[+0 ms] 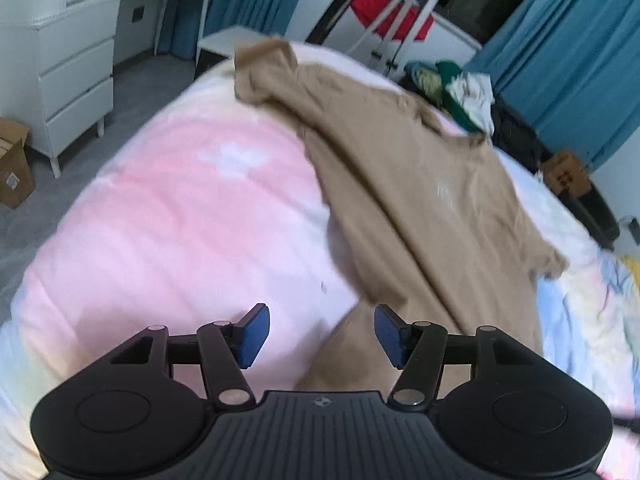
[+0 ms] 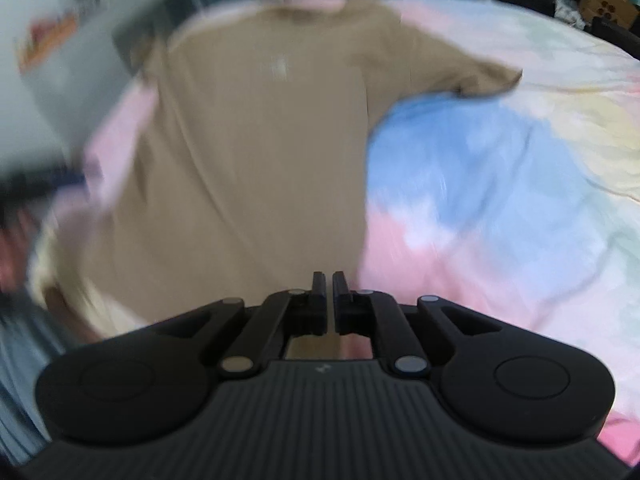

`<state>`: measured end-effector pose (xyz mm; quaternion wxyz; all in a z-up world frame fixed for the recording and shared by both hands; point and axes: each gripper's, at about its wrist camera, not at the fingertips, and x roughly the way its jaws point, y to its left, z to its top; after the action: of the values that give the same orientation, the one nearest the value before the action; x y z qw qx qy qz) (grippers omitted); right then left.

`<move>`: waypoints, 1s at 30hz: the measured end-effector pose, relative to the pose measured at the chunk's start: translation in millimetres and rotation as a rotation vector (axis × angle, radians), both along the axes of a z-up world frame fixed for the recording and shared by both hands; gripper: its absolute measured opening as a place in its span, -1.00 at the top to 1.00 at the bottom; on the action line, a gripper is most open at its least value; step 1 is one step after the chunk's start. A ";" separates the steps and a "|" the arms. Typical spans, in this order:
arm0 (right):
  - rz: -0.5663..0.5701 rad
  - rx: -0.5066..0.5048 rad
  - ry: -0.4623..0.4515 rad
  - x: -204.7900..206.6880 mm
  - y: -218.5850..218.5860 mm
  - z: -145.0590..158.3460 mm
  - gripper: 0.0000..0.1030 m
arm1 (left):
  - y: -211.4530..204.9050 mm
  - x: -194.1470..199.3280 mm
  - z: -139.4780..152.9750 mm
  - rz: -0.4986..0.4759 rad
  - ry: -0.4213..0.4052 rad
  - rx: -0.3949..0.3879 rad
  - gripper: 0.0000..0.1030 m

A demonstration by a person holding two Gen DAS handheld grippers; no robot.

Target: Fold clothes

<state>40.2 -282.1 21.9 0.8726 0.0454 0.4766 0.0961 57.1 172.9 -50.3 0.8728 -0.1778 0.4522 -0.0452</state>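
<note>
A tan T-shirt (image 1: pixel 420 184) lies spread on the pastel pink and blue bedspread (image 1: pixel 180 200), collar far, hem near me. My left gripper (image 1: pixel 322 336) is open and empty, hovering just above the shirt's near hem corner, blue pads (image 1: pixel 254 338) apart. In the right wrist view the same shirt (image 2: pixel 248 152) stretches away from my right gripper (image 2: pixel 329 280), whose jaws are pressed together at the shirt's near hem edge; the view is motion-blurred, so cloth between them is not clearly visible.
A white drawer unit (image 1: pixel 68 92) and cardboard box (image 1: pixel 14 168) stand left of the bed. A drying rack (image 1: pixel 400 8) with a red garment, a clothes pile (image 1: pixel 460 92) and blue curtains (image 1: pixel 580 60) lie beyond the bed.
</note>
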 end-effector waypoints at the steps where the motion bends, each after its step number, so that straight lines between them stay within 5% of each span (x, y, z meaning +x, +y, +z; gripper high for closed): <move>1: -0.013 0.034 -0.033 6.4 1.9 1.8 0.73 | -2.7 0.5 -3.4 -0.007 0.016 0.013 -0.16; 3: -0.042 0.099 -0.093 19.3 6.4 1.0 0.29 | -9.0 2.5 -9.8 -0.022 0.044 0.047 -0.16; 5: -0.075 0.133 -0.133 29.5 9.5 -9.9 0.06 | -13.3 4.2 -15.7 -0.037 0.063 0.079 -0.16; 15: -0.240 0.175 -0.256 68.7 15.4 -91.0 0.03 | -40.2 13.4 -27.1 -0.174 0.135 0.145 -0.13; 22: -0.325 0.290 -0.268 76.3 -10.6 -103.4 0.03 | -49.4 13.3 -26.0 -0.274 0.255 0.175 0.89; 27: -0.317 0.254 -0.240 75.4 -7.8 -107.1 0.03 | -33.4 -0.1 -3.9 -0.250 0.333 0.108 0.94; 30: -0.311 0.237 -0.233 72.0 -4.9 -106.6 0.03 | -31.5 -4.8 -2.4 -0.225 0.361 0.147 0.95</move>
<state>112.2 -287.0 -84.7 0.9148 0.2090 0.3452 0.0204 52.3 141.4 -52.6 0.7779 -0.0674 0.6201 -0.0765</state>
